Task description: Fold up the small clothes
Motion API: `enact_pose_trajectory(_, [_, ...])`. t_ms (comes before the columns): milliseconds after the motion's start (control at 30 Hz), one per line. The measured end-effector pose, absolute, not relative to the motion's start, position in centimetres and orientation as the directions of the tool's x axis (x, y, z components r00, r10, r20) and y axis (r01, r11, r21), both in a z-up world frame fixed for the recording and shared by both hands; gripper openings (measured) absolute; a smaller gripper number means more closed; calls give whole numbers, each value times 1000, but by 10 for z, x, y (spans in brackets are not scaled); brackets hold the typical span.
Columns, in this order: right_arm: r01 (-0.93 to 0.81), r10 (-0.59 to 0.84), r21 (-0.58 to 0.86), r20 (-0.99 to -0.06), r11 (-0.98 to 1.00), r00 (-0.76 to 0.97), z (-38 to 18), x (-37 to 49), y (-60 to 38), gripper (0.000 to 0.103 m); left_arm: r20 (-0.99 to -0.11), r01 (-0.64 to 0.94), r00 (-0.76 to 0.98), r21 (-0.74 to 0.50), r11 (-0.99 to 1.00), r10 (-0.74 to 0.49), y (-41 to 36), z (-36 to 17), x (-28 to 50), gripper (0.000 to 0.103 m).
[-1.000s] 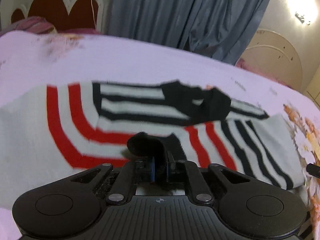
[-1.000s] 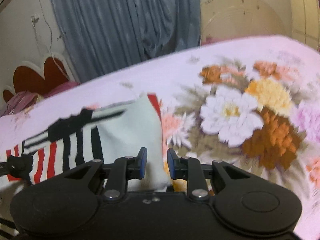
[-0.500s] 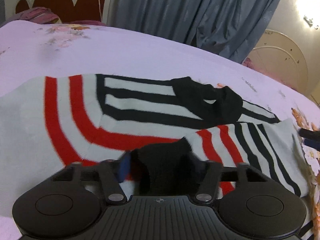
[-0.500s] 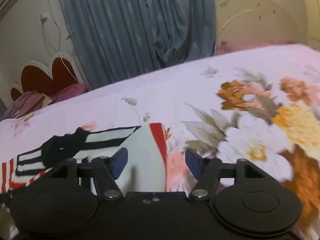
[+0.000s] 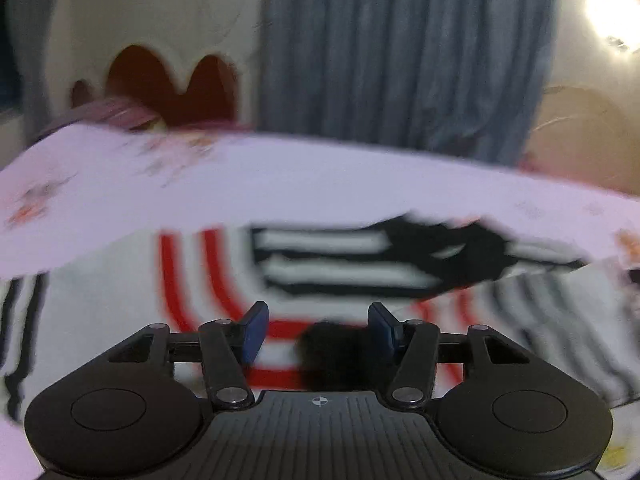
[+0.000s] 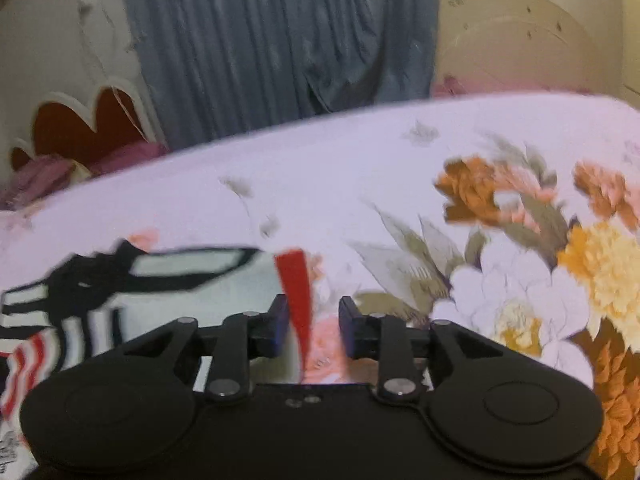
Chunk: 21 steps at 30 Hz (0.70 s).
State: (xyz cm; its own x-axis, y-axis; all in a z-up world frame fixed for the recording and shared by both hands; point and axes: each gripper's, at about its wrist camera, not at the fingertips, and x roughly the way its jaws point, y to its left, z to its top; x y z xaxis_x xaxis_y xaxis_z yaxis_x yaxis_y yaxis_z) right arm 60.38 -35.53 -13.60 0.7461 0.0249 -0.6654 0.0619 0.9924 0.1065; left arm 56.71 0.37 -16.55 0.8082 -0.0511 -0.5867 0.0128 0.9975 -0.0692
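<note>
A small white garment [image 5: 132,300] with red and black stripes and a black collar [image 5: 452,252] lies spread on the bed. In the left wrist view my left gripper [image 5: 318,326] is open above it, with a black cuff [image 5: 336,354] lying loose between the fingers. In the right wrist view my right gripper [image 6: 313,326] is open, its fingers on either side of the garment's red-striped right edge [image 6: 296,284]. The garment [image 6: 192,296] extends left from there.
The bed has a pink sheet [image 6: 360,184] with large orange and white flowers [image 6: 520,272] to the right of the garment. A red and white headboard [image 5: 172,84] and grey-blue curtains [image 5: 400,52] stand behind the bed.
Both grippers have opened and let go of the garment. The left gripper has pulled back and up from the black cuff; the right has narrowed a little since half a second ago.
</note>
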Motion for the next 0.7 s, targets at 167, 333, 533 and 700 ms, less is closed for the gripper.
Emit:
enact_pose_trajectory(167, [-168,215,136,-704,976,677,-151,617,-299,27,-611,225,746,-142,964,-264,-74,-162,602,54])
enact_pose_trajectory(333, [-178,140,23,-720,984,680,-158,626,-288,27,-695,230,675,-120,966,-247,-90,-186,619,54])
enact_pose_trajectory(533, [-64,28,-19,-755,998,656,-150,635,-313,19,-696,168,693,-96,981,-187,-56,-186,607,54])
enact_pose_trajectory(700, [-105,104,44,-724,993,682,-134,589,-297,33,-664,216,714,-92,972,-221,-79,-168,574,54])
